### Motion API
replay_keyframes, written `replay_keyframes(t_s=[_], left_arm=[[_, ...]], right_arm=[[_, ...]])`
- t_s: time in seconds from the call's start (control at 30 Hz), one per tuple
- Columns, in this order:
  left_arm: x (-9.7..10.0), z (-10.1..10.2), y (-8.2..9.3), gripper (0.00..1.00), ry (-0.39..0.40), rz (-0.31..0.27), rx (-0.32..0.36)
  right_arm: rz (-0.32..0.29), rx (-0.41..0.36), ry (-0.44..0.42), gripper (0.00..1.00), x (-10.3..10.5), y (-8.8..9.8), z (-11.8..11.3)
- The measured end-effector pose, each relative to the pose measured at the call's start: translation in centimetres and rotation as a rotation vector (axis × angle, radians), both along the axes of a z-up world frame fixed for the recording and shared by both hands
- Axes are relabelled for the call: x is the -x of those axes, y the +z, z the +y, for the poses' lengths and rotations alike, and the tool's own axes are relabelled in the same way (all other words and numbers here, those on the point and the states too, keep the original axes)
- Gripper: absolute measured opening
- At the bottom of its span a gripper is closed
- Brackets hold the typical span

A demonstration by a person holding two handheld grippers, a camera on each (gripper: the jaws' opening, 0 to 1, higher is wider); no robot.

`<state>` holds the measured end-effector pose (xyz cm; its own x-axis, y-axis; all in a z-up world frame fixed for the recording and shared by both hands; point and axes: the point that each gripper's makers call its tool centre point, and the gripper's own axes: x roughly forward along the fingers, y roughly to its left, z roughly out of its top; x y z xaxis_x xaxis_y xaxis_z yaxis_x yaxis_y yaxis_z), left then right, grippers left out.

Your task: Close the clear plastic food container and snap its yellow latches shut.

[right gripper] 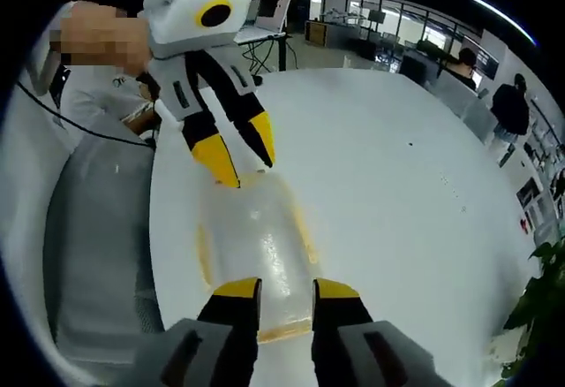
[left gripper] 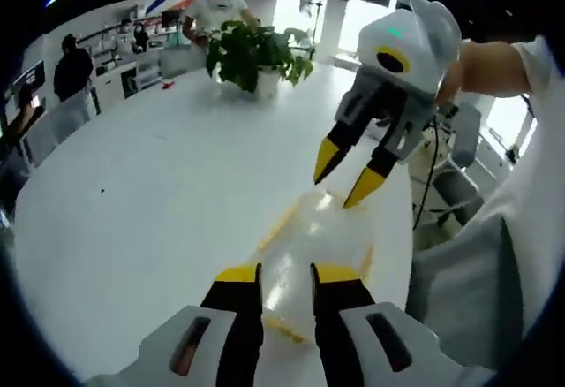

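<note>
A clear plastic container (left gripper: 309,246) lies on the white table near its edge, with yellow latches (left gripper: 278,223) along its sides. Whether its lid sits fully down is unclear. My left gripper (left gripper: 287,274) is open just above the container's near end. My right gripper (left gripper: 340,185) comes down from the upper right, open, its yellow tips at the far end. In the right gripper view the same container (right gripper: 260,246) runs lengthwise, a yellow latch (right gripper: 203,254) on its left side. There my right gripper (right gripper: 287,290) is open over one end and the left gripper (right gripper: 245,164) is open at the other.
A potted plant (left gripper: 256,56) stands at the far side of the white table (left gripper: 132,201). Several people stand by desks beyond it. The table's edge (left gripper: 410,228) runs right beside the container, with the person's white sleeve (left gripper: 503,254) and a chair past it.
</note>
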<state>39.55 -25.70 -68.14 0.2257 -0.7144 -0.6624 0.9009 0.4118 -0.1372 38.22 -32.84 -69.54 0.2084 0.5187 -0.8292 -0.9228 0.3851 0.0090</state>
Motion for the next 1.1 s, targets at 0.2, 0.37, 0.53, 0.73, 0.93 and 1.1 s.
replay_keyframes(t_s=[0.2, 0.37, 0.53, 0.73, 0.93, 1.1], left_arm=[[0.6, -0.9, 0.1, 0.03, -0.06, -0.025, 0.013], [0.9, -1.3, -0.3, 0.01, -0.09, -0.03, 0.012], [3.3, -2.6, -0.8, 0.0, -0.259, -0.064, 0.026], [4.9, -3.0, -2.3, 0.0, -0.349, -0.096, -0.033], [5.1, -3.3, -2.5, 0.0, -0.379, -0.101, -0.034], [5.4, -3.4, -2.7, 0.0, -0.4, -0.105, -0.042]], right_arm=[[-0.01, -0.039, 0.024, 0.09, 0.1, 0.4, 0.9], [-0.014, -0.05, 0.056, 0.09, 0.4, 0.1, 1.7], [-0.016, -0.073, 0.111, 0.1, 0.9, -0.2, 3.0], [-0.033, -0.076, 0.151, 0.09, 0.8, -0.8, 4.0], [-0.028, -0.052, 0.182, 0.1, 0.5, -1.4, 4.3], [-0.03, -0.046, 0.177, 0.1, -0.1, -1.8, 4.2]])
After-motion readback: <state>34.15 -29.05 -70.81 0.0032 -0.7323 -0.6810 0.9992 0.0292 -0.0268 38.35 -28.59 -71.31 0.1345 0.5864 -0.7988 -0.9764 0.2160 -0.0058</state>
